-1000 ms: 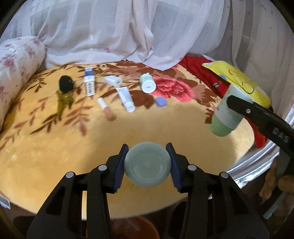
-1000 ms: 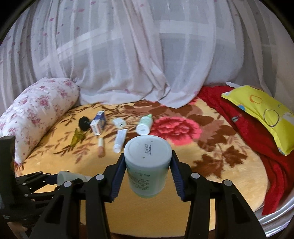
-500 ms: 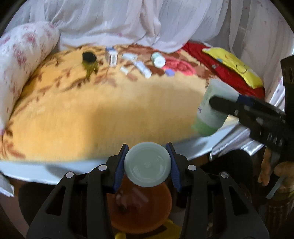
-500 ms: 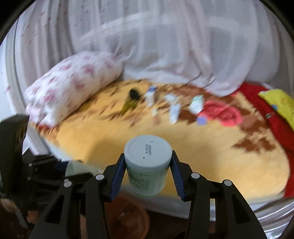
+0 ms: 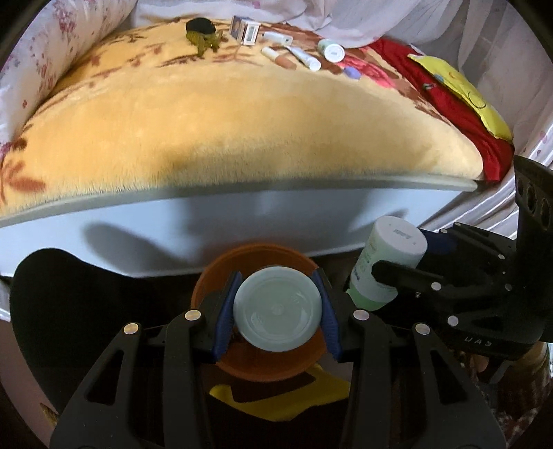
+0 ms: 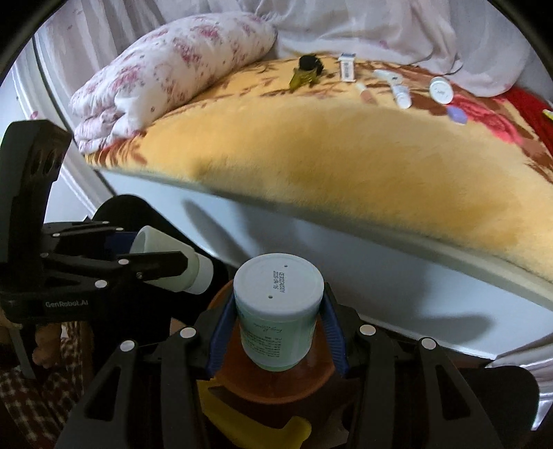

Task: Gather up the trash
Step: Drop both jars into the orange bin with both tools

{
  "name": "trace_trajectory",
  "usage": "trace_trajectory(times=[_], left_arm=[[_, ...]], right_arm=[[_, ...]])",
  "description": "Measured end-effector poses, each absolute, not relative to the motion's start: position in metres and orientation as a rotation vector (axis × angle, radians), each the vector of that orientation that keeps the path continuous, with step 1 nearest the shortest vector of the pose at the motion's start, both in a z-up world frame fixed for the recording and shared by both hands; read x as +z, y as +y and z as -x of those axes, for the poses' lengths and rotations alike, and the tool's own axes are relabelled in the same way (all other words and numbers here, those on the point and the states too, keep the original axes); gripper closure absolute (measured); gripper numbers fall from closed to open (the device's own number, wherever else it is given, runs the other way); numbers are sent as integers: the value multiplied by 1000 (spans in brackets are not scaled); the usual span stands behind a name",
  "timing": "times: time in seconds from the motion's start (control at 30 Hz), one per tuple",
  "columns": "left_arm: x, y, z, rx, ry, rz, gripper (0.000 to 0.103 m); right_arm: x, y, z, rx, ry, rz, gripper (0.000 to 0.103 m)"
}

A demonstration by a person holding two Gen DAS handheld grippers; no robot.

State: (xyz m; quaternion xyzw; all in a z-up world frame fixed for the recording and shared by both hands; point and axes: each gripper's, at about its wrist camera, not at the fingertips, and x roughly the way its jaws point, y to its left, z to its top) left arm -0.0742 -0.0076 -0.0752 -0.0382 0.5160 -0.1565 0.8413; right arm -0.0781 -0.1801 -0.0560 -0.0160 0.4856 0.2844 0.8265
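Up on the bed, well apart from both claws, a row of small things lies along the far edge of the yellow floral blanket: a black-capped dark object, a small box, a pinkish stick, a white tube, a round white-capped bottle and a small lilac piece. A rolled floral quilt sits at the bed's left end, and a red cloth with a yellow pillow lies at its right. White curtains hang behind. The bed's pale side panel drops to a dark floor, and its edge stands between the claws and that row.

Down beside the bed stands an orange bin with something yellow at its foot. The left claw is clamped on a pale green jar, seen base-on, held directly over the bin's mouth. The right claw is clamped on a green bottle with a white cap, also above the bin. Seen from the left, that bottle sits just right of the bin rim; from the right wrist, the 2 claws hang near each other.
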Motion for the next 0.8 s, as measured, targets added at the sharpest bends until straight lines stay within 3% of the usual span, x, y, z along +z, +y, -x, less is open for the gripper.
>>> trace_trajectory(times=[0.07, 0.1, 0.2, 0.8], left_arm=[[-76, -8, 75, -334, 1116, 81, 60], [-75, -8, 75, -335, 1121, 80, 53], [-70, -7, 76, -319, 1099, 71, 34], [-12, -8, 32, -269, 850, 144, 26]], right_arm=[[-58, -176, 78, 623, 1053, 40, 49], [-56, -177, 78, 624, 1050, 36, 39], [-49, -182, 77, 601, 1022, 39, 36], [1, -207, 8, 479, 818, 44, 30]])
